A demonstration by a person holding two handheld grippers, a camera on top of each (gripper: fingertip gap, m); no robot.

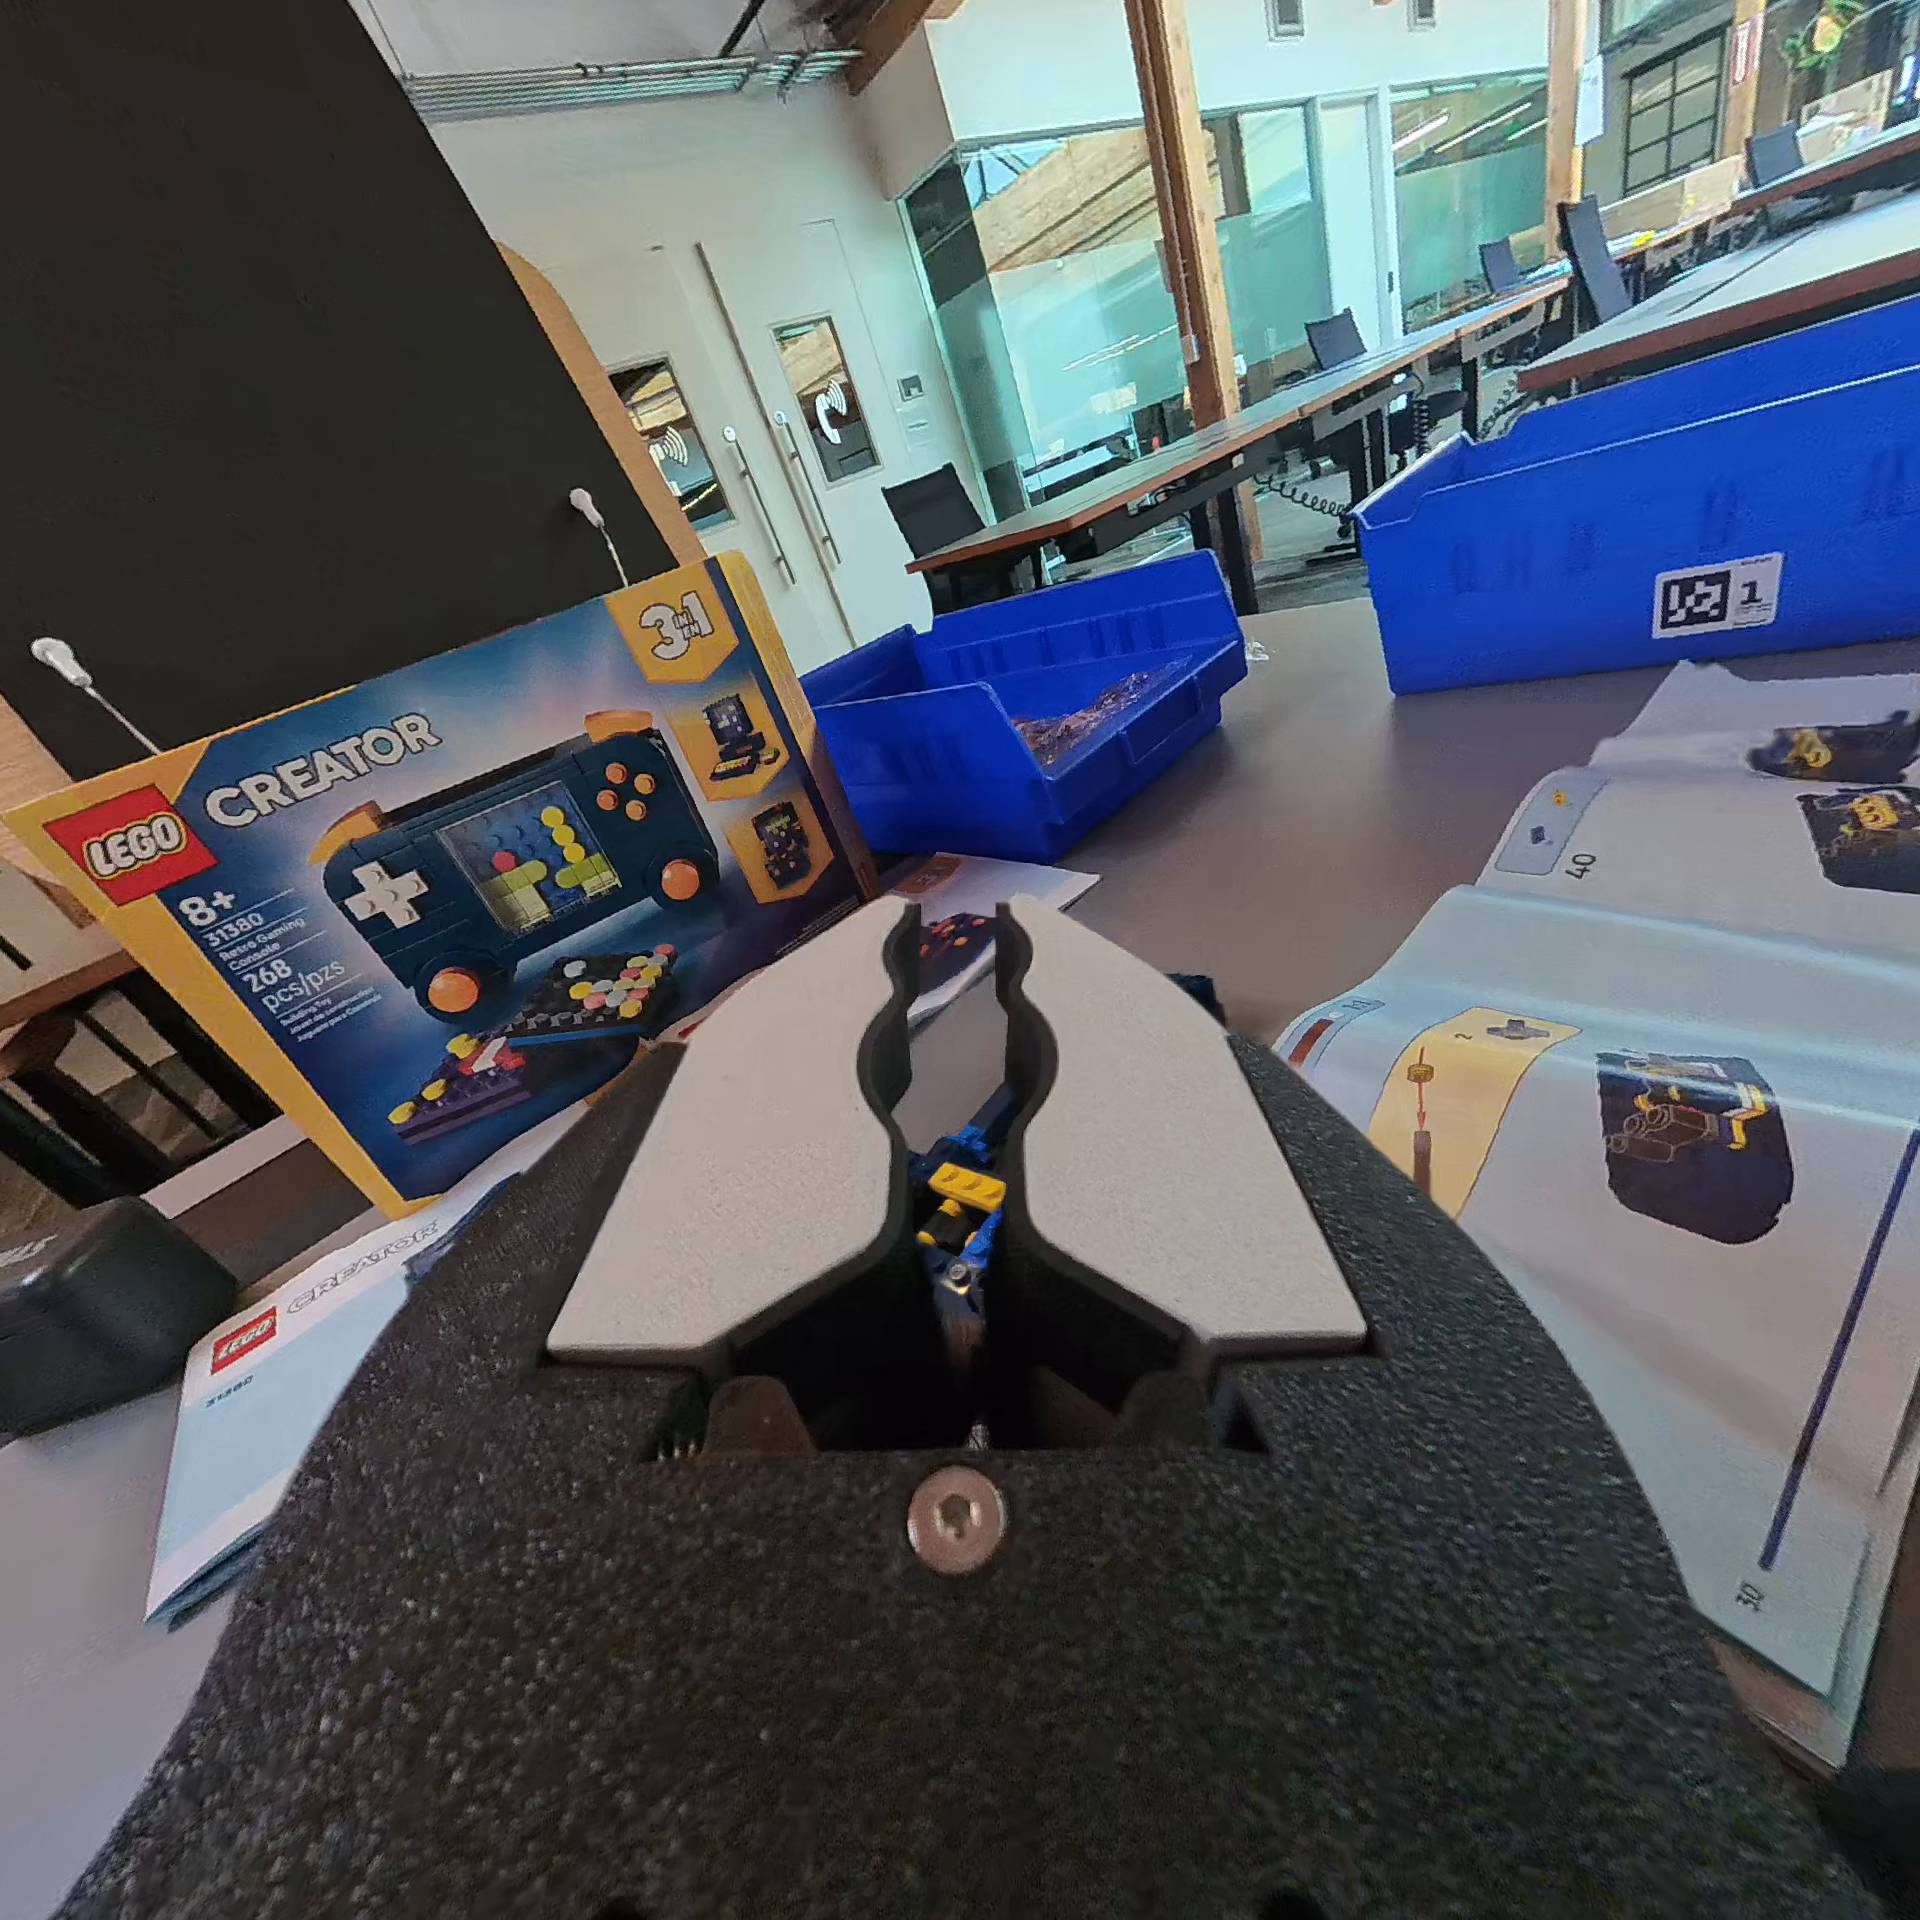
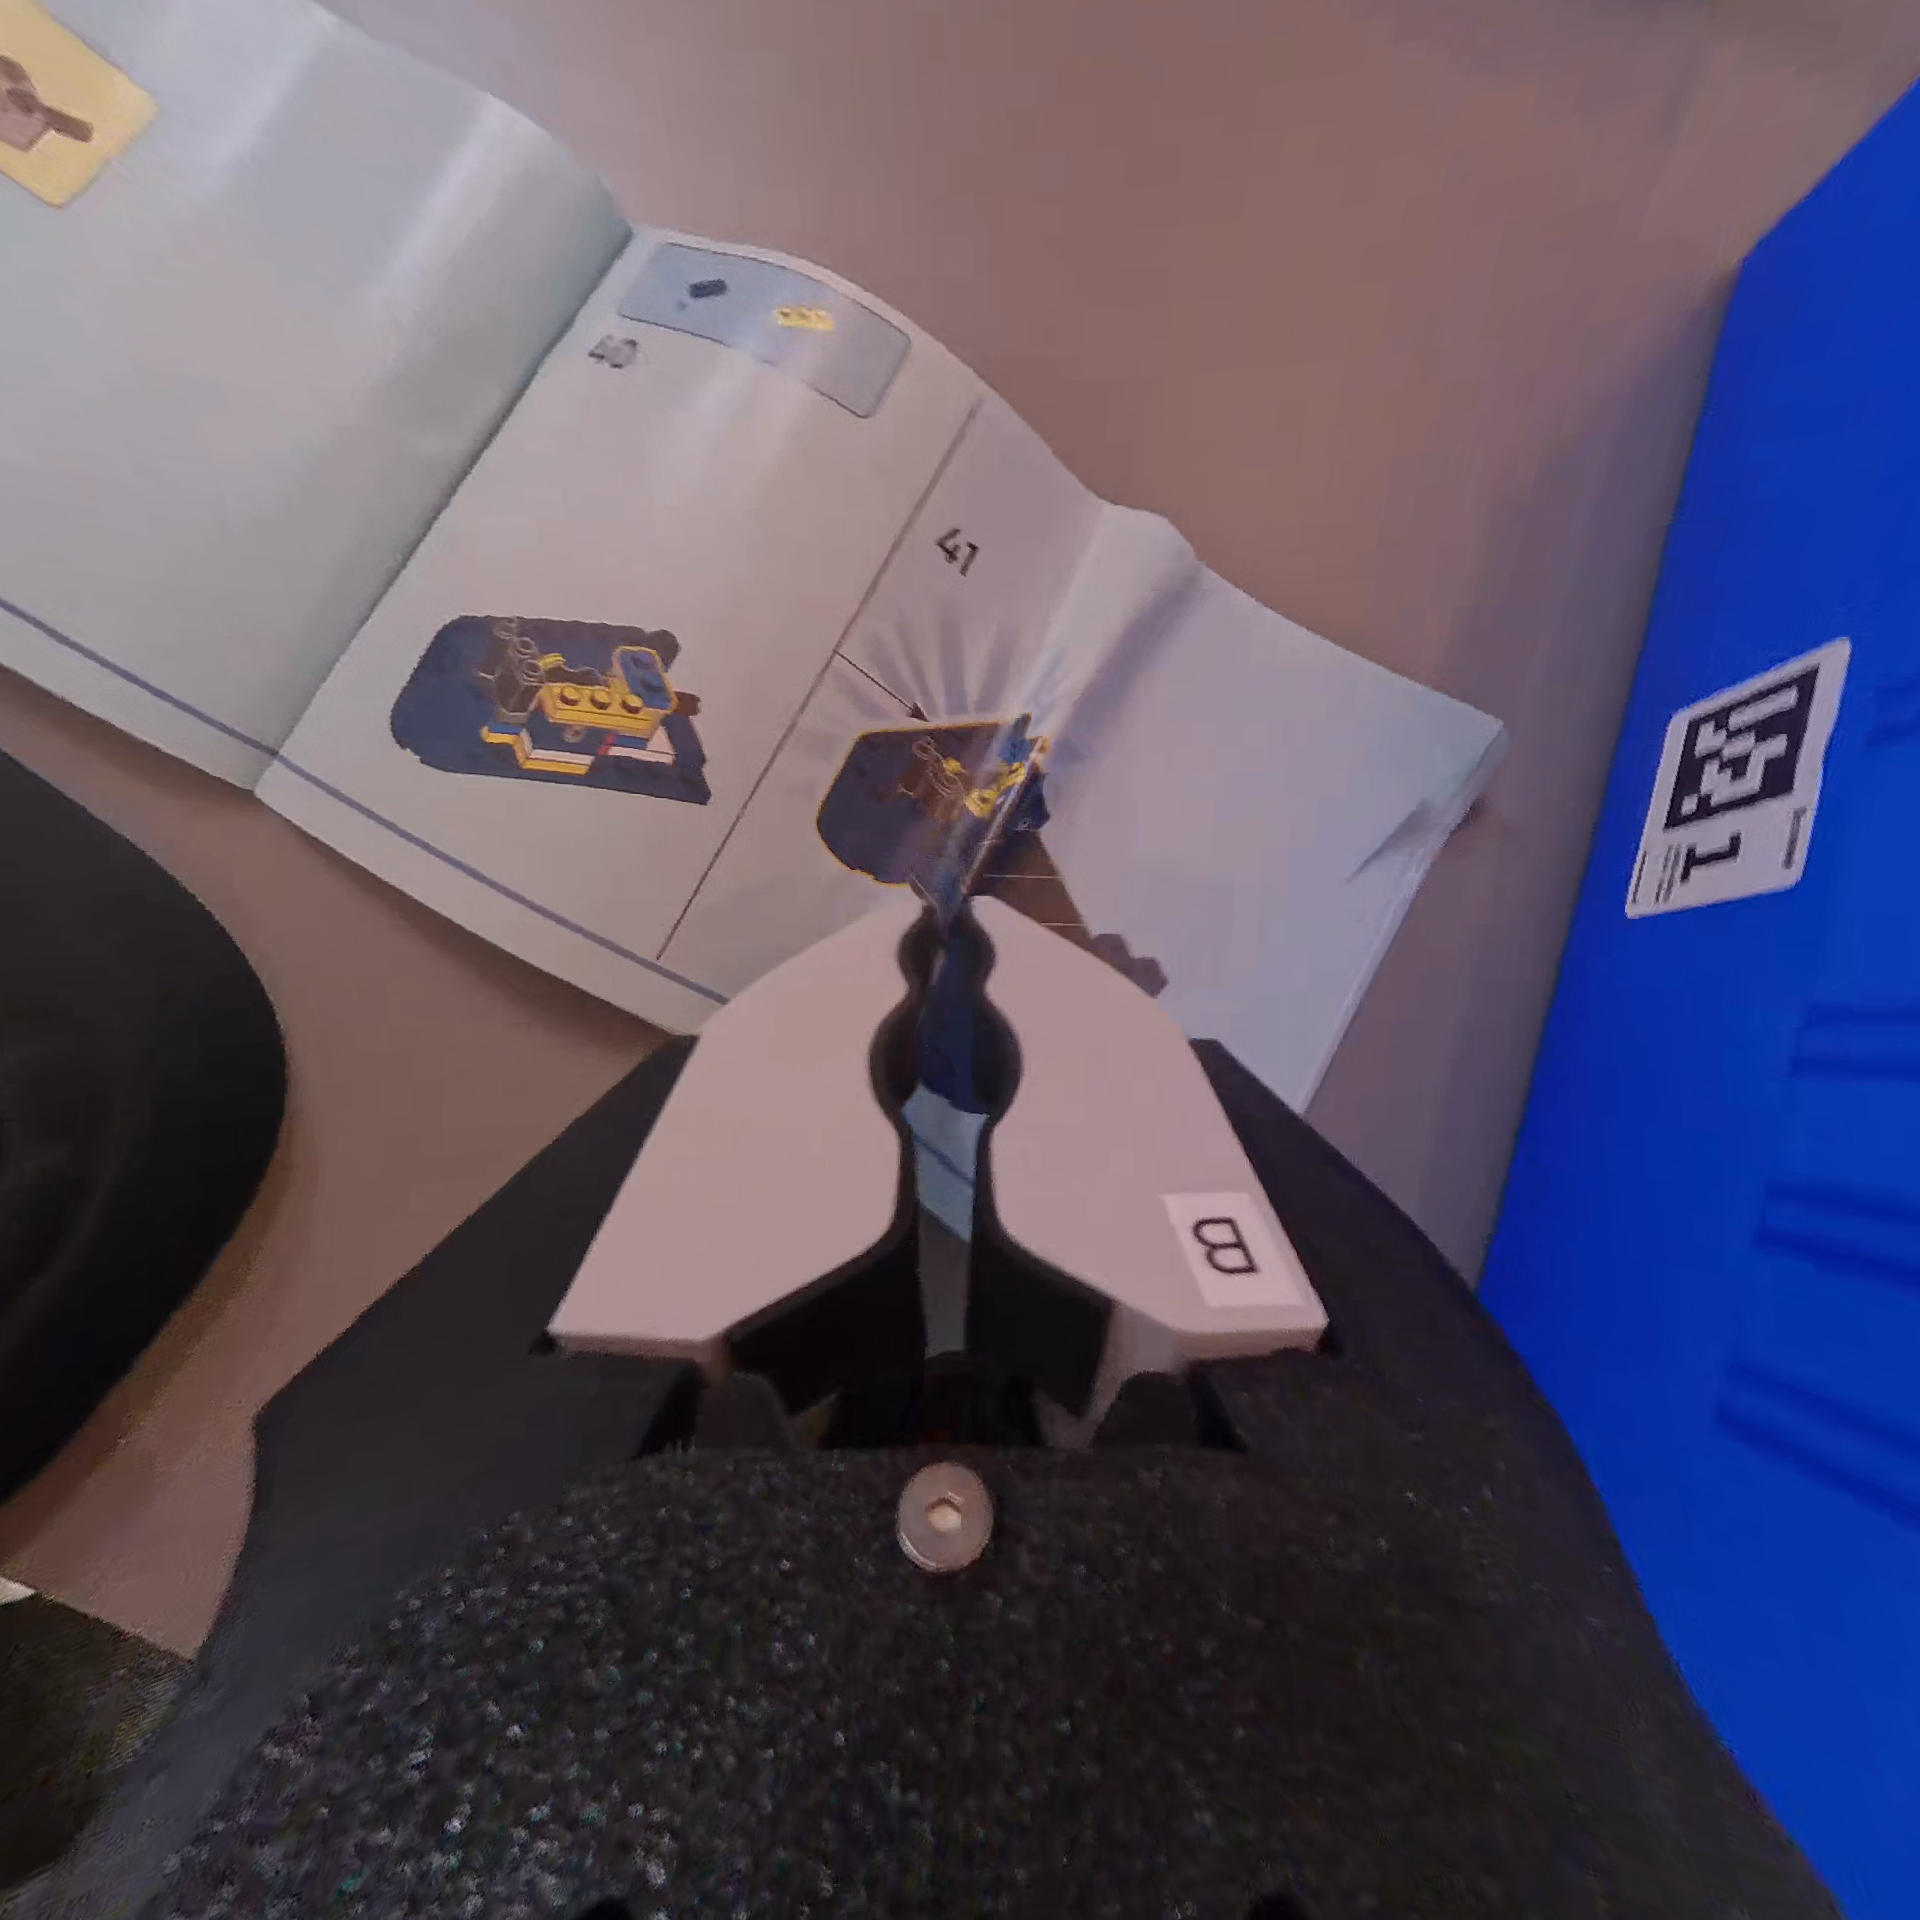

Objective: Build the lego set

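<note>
The grey table [image 1: 1351, 748] carries two blue bins [image 1: 1621, 540], a boxed brick set [image 1: 436, 894] and an open instruction booklet [image 2: 436, 488]. The right gripper [image 2: 943, 914] is clenched on a booklet page [image 2: 966, 800], lifted on edge straight ahead of its tips. The left gripper [image 1: 958, 920], tips apart, has a small blue and yellow brick assembly [image 1: 961, 1195] deep between its fingers; whether they press it, I cannot tell.

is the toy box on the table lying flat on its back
No, the toy box stands upright on its long edge on the table, its picture side facing the left wrist camera.
</note>
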